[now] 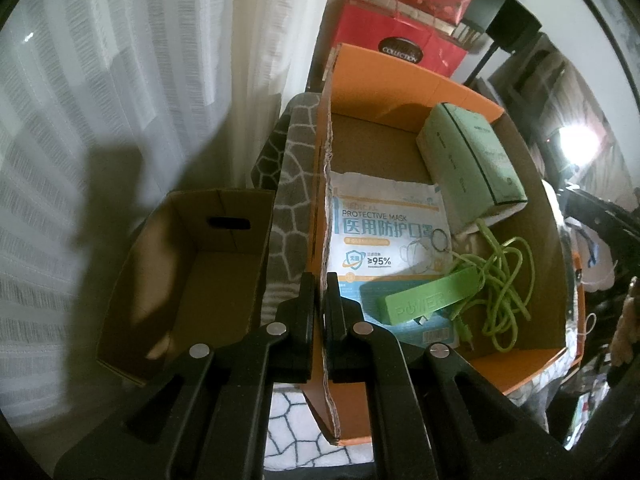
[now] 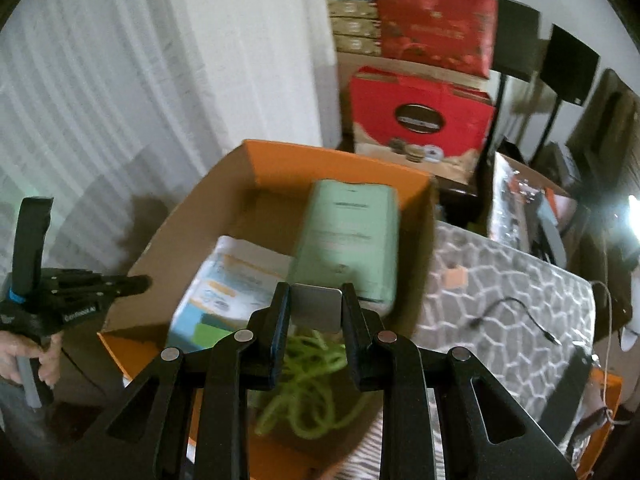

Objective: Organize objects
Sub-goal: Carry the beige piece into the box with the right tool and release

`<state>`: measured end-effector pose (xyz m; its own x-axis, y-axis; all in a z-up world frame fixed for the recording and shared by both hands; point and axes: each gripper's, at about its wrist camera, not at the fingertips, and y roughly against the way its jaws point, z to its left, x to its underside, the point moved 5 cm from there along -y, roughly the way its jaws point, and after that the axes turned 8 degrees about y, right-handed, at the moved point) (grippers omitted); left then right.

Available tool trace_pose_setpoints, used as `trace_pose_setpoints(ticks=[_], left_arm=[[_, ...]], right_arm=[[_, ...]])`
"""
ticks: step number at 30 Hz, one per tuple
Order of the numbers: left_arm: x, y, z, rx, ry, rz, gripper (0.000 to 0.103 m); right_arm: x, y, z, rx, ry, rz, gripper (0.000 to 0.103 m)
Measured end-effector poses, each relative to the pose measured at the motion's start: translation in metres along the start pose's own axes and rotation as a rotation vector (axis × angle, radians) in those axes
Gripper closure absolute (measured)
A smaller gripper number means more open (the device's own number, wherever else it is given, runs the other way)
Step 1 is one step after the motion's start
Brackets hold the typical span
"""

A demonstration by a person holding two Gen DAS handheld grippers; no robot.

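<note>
White curtains are filling the upper left. Left gripper (image 1: 319, 312) is pinching the orange box's flap (image 1: 326, 184); right gripper (image 2: 316, 312), centre frame, is gripping a grey square object (image 2: 316, 308) above the green cable (image 2: 304, 392), risking dropping it outside.

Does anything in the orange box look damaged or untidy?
Yes. The orange cardboard box has a torn, ragged left wall edge, which the left tongs pinch. Inside, the bright green cable lies in a loose tangle beside the green power bank, over the white mask packet.
</note>
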<state>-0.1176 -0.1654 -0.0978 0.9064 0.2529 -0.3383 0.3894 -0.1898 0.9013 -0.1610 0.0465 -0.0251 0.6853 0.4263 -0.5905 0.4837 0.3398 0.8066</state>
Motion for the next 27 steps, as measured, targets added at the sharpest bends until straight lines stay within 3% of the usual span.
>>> trace_pose_setpoints(ticks=[18, 20, 27], left_arm=[[0.002, 0.000, -0.002, 0.009, 0.005, 0.002, 0.099], [0.001, 0.000, -0.002, 0.008, 0.005, 0.001, 0.099], [0.001, 0.000, -0.002, 0.007, 0.006, 0.001, 0.099]], right_arm=[[-0.007, -0.070, 0.053, -0.050, 0.049, 0.083, 0.078], [-0.007, -0.074, 0.054, -0.049, 0.037, 0.084, 0.065], [-0.005, -0.072, 0.052, -0.051, 0.025, 0.075, 0.064]])
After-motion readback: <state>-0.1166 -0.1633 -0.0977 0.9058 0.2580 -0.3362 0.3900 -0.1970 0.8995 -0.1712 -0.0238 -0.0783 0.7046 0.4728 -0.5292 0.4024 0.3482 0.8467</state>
